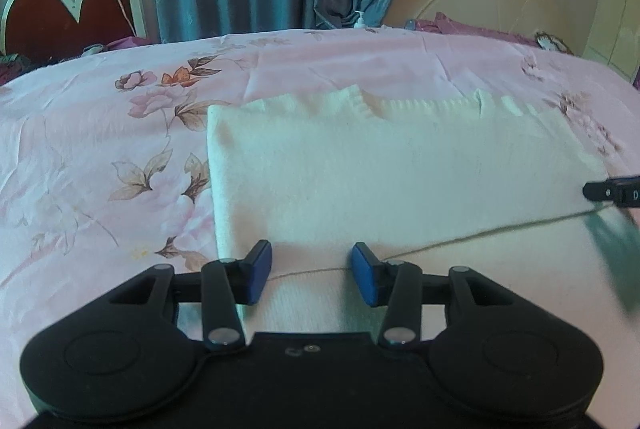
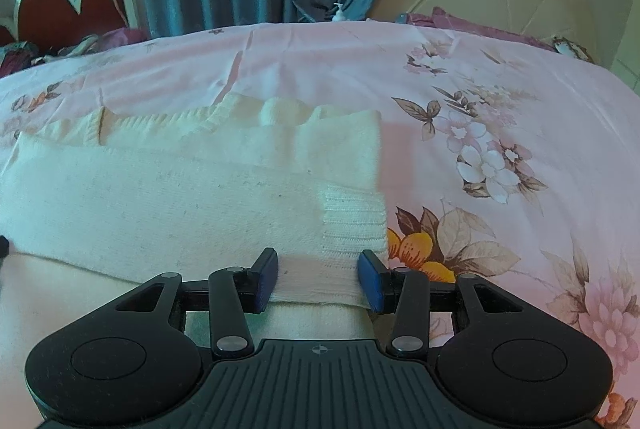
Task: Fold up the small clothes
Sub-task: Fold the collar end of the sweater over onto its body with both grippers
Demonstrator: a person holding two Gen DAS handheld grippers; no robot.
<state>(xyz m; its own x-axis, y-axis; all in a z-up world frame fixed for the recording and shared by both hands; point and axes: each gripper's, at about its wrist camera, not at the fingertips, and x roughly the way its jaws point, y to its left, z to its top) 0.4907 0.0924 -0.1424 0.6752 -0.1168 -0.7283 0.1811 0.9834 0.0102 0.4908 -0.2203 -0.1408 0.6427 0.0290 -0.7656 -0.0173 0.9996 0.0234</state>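
Cream knit sweater [image 1: 360, 165] lies partly folded on the bed [image 1: 100, 149], over a pink floral sheet. Left gripper [image 1: 311, 275] hovers at the near fold edge, jaws spread wide and holding nothing. Right gripper [image 2: 317, 279] is also open, its blue pads [image 2: 370, 281] either side of the ribbed cuff [image 2: 352, 225] at the sweater's right edge.
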